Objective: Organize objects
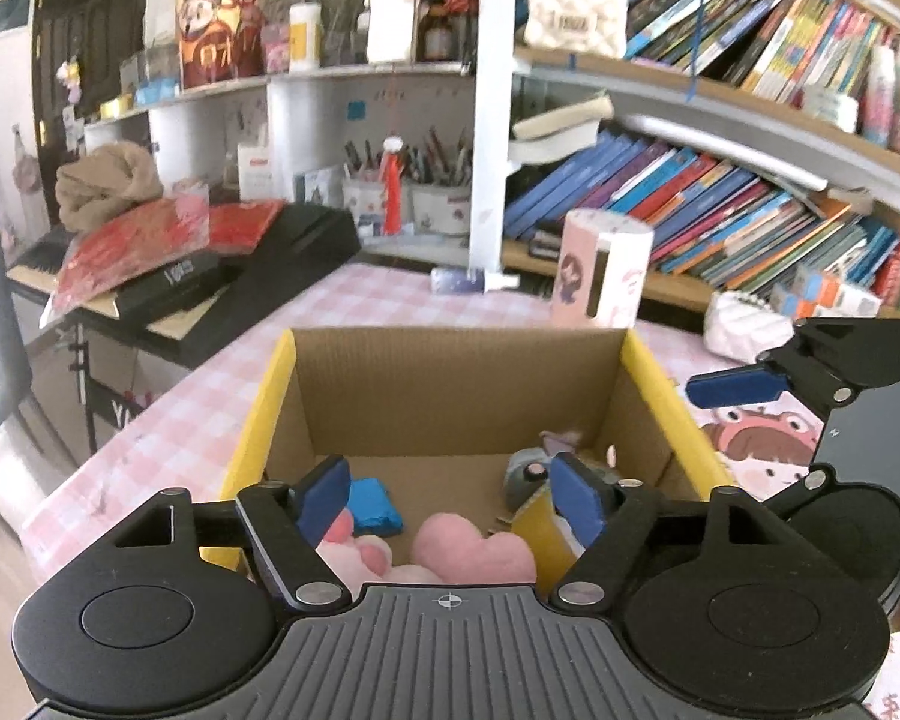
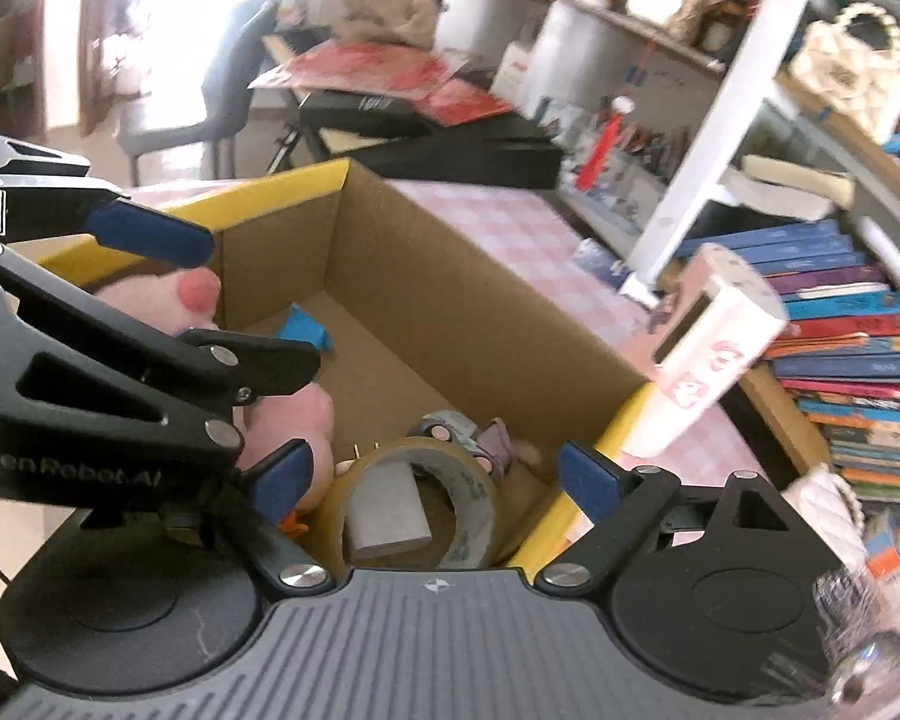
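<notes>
An open cardboard box with yellow flaps [image 1: 450,384] stands on the pink checked table; it also shows in the right wrist view [image 2: 462,312]. Inside lie a pink plush toy [image 1: 474,552], a blue packet [image 1: 378,504], a small grey toy [image 1: 528,468] and, in the right wrist view, a tape roll [image 2: 450,480] around a grey block [image 2: 387,510]. My left gripper [image 1: 450,498] is open and empty over the box's near edge. My right gripper [image 2: 435,483] is open and empty over the tape roll; it also shows in the left wrist view [image 1: 744,387].
A pink cartoon cylinder [image 1: 600,270] stands just behind the box. Bookshelves [image 1: 720,204] full of books line the back and right. A black keyboard [image 1: 210,276] with red bags lies at the left. A white quilted purse [image 1: 744,324] sits at the right.
</notes>
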A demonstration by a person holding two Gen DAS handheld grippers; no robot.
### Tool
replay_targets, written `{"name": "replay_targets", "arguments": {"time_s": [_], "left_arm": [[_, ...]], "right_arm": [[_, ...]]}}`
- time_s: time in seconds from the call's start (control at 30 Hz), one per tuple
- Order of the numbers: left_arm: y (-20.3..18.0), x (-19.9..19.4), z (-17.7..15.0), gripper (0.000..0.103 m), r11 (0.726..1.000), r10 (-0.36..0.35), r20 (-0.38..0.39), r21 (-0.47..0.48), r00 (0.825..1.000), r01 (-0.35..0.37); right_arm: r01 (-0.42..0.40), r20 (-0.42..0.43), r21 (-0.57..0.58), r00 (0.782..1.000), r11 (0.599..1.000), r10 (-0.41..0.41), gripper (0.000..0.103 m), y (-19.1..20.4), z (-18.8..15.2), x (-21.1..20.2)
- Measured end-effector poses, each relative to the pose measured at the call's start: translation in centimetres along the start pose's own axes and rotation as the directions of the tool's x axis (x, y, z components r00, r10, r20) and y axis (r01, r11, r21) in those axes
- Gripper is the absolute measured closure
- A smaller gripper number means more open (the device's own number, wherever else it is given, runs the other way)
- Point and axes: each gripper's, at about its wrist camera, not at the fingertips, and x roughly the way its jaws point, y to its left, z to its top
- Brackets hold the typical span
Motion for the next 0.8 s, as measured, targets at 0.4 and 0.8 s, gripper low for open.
{"name": "replay_targets", "arguments": {"time_s": [0.4,0.8], "left_arm": [[1.1,-5.7,-2.3,0.016,0.999,-0.049,0.044,0.010,0.998,0.049],[0.7,-9.8,-6.8,0.006,0.997,-0.062,-0.016,0.055,0.998,0.063]], "right_arm": [[0.138,0.022,0.280,0.988,0.950,-0.150,0.012,1.8,-2.6,-6.4],[0.295,-0.145,0.614,0.954,0.732,-0.263,0.006,6.0,-8.6,-11.4]]}}
